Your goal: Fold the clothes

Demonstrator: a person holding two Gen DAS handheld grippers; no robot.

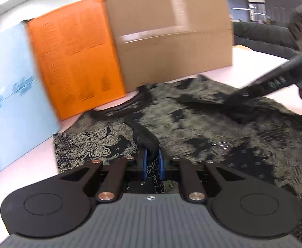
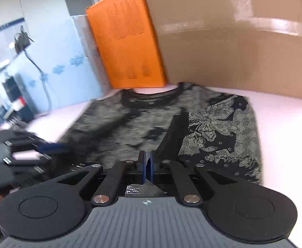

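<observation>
Shirt flat on worktop, collar far from jaws. Left gripper pinches dark trim; right gripper jaws closed, pinch unclear.

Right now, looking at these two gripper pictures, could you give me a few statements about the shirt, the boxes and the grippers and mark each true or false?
1. The left gripper is closed on a fold of the patterned shirt. True.
2. The right gripper has its jaws wide open. False: they are shut, nearly touching, over the shirt.
3. An orange box stands beside a brown cardboard box behind the shirt. True.
4. The shirt hangs in the air. False: it lies on the pale table.
5. The shirt's neckline points toward the boxes. True.
</observation>
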